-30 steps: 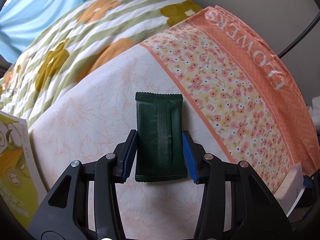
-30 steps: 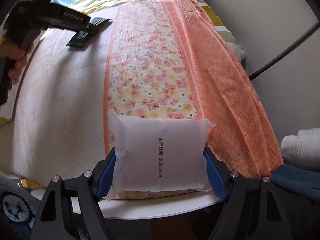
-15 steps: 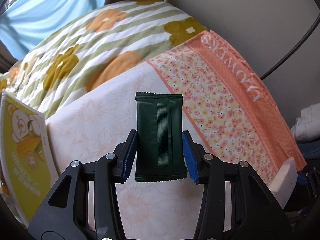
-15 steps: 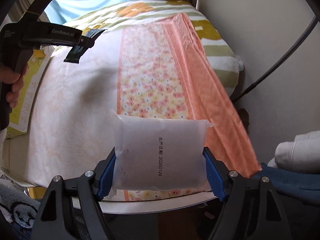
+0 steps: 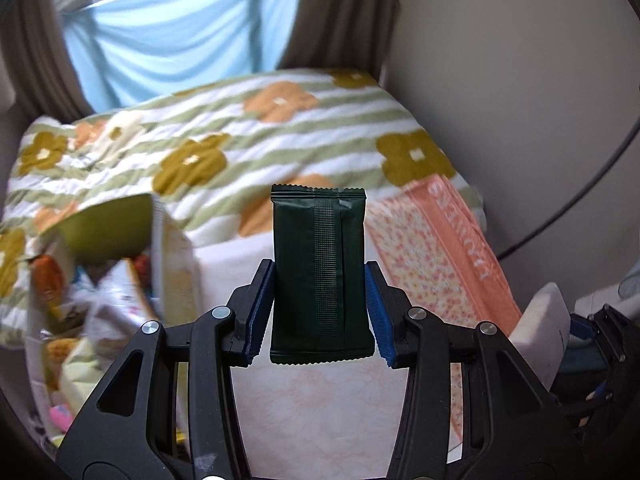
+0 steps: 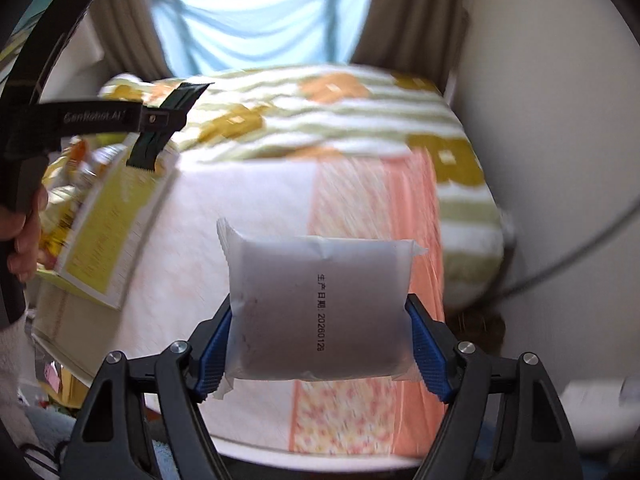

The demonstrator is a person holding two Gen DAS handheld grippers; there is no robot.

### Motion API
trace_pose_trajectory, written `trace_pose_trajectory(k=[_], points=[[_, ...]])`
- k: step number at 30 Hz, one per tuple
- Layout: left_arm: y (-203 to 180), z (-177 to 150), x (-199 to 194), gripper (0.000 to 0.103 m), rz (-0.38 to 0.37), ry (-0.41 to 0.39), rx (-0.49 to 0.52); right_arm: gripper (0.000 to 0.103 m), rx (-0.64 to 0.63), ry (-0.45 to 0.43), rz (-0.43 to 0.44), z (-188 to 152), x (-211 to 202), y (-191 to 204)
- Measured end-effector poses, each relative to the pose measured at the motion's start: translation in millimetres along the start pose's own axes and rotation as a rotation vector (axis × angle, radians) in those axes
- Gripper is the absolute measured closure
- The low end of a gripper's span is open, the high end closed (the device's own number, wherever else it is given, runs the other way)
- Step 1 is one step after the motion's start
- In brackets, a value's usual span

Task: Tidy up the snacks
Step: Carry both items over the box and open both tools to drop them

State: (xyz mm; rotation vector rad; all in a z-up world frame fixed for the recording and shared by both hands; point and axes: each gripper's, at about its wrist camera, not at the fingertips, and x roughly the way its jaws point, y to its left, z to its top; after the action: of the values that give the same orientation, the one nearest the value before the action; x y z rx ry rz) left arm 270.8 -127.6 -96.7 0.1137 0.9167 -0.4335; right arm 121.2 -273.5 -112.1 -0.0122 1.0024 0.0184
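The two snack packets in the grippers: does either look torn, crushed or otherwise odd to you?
Nothing stands out. The dark green packet sits straight and sealed in the left gripper; the white packet in the right gripper looks intact.

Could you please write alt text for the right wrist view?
The right gripper clamps a frosted white snack packet with a printed date above a floral tablecloth. At left, the left gripper holds a dark green wrapper.

Snack packets held above a cloth-covered counter

The dark green foil snack packet (image 5: pixel 319 276) sits between the left gripper (image 5: pixel 319 312) pads; the open yellow cardboard snack box (image 5: pixel 120 264) lies at nine o'clock, the flowered striped quilt (image 5: pixel 224 136) at twelve, behind the peach floral tablecloth (image 5: pixel 436 264); the white translucent packet (image 6: pixel 318 312) sits in the right gripper (image 6: pixel 319 350).
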Motion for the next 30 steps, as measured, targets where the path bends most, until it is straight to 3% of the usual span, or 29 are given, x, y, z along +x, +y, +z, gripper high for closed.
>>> trace_pose_trajectory(k=[9,15,23,30], points=[[104,1,-66,0.062,0.116,-0.078,-0.178,0.028,-0.171,-0.098,0.166,86,-6,78],[183,-17,-83,0.062,0.154,-0.075,-0.25,0.028,-0.206,-0.113,0.249,124,8,146],[271,-49,-62,0.062,0.148,0.029,-0.271,0.028,-0.185,-0.095,0.265,152,31,224],[301,-64,-27,0.062,0.068,0.118,-0.228,0.028,-0.112,-0.049,0.238,157,51,259]])
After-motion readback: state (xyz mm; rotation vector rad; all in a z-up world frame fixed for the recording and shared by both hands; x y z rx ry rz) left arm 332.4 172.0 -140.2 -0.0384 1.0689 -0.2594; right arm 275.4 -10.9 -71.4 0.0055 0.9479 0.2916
